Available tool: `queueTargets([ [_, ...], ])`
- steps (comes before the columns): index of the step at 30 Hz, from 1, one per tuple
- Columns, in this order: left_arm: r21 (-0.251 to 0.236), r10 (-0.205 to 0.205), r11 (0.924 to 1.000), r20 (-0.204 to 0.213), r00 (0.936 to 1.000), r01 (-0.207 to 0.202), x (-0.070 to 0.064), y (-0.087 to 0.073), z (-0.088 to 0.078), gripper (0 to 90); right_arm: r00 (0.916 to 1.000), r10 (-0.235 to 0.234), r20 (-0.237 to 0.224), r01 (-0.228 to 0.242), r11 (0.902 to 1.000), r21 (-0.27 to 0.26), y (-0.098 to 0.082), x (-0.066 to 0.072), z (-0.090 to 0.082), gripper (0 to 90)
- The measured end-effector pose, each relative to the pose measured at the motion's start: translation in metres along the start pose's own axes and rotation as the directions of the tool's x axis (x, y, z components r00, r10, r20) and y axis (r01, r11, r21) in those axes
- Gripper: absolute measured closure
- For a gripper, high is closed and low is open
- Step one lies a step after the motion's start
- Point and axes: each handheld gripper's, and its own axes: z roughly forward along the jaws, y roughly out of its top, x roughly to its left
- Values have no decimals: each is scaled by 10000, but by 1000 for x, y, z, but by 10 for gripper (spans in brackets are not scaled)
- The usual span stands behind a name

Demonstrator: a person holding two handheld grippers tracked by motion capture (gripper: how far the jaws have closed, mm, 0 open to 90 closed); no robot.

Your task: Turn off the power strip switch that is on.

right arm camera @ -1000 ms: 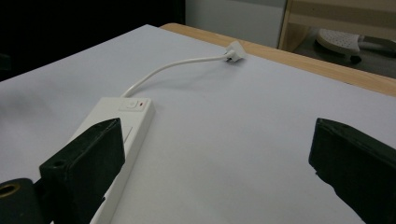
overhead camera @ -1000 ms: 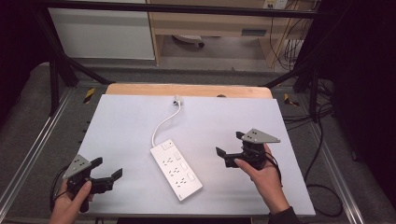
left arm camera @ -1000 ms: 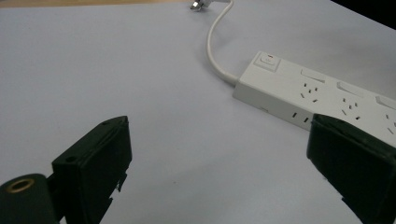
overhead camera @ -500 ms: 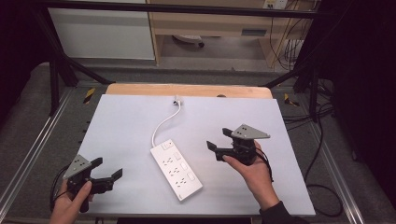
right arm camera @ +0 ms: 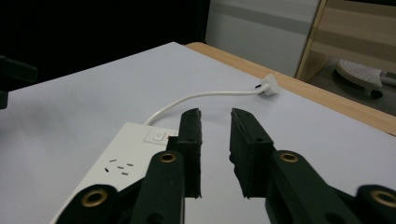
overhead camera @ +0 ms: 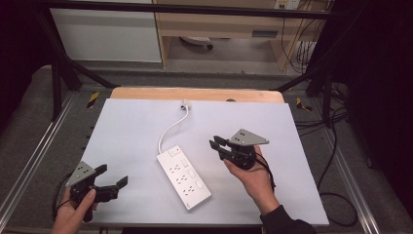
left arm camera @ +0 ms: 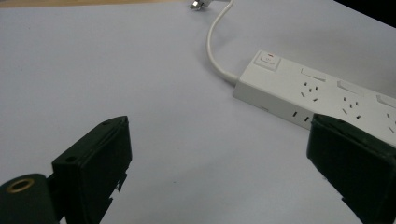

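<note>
A white power strip (overhead camera: 184,176) is seen lying flat on the white table (overhead camera: 126,131), near the middle of its front half, turned at a slant. Its white cable (overhead camera: 171,128) is led away in a curve to the plug (overhead camera: 184,104), which lies near the far wooden edge of the table.

The right gripper (overhead camera: 218,146) is held in the person's right hand (overhead camera: 251,173) just to the right of the strip, above the table surface, and is pointed toward the strip's switch end. Its jaws have just been closing; in the right gripper view (right arm camera: 215,126) they are brought near together, with only a narrow gap left, and nothing is held between them. The strip is not touched by them.

The left gripper (overhead camera: 113,176) is held in the left hand (overhead camera: 73,212) near the front left corner of the table, well apart from the strip. Its jaws are spread wide, and in the left gripper view only bare table is seen between them, with the strip (left arm camera: 317,100) lying beyond the right jaw.
</note>
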Motion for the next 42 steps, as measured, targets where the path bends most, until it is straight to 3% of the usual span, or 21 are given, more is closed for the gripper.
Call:
queueTargets([
  [3,-13,7,10000,-17,10000,-7,0,0,0,66,9996,-110,-247,108,9999,-58,0,4,10,847],
  [9,-21,2,10000,-31,10000,-2,0,0,0,66,9988,-23,-499,24,10000,3,0,7,21,900],
  [29,-44,9,10000,-61,10000,-9,1,0,-1,67,9934,-81,-1144,147,9982,575,5,21,50,900],
  [42,-30,16,10000,-79,10000,-17,1,0,0,67,9911,60,-1332,56,9962,866,1,26,63,900],
])
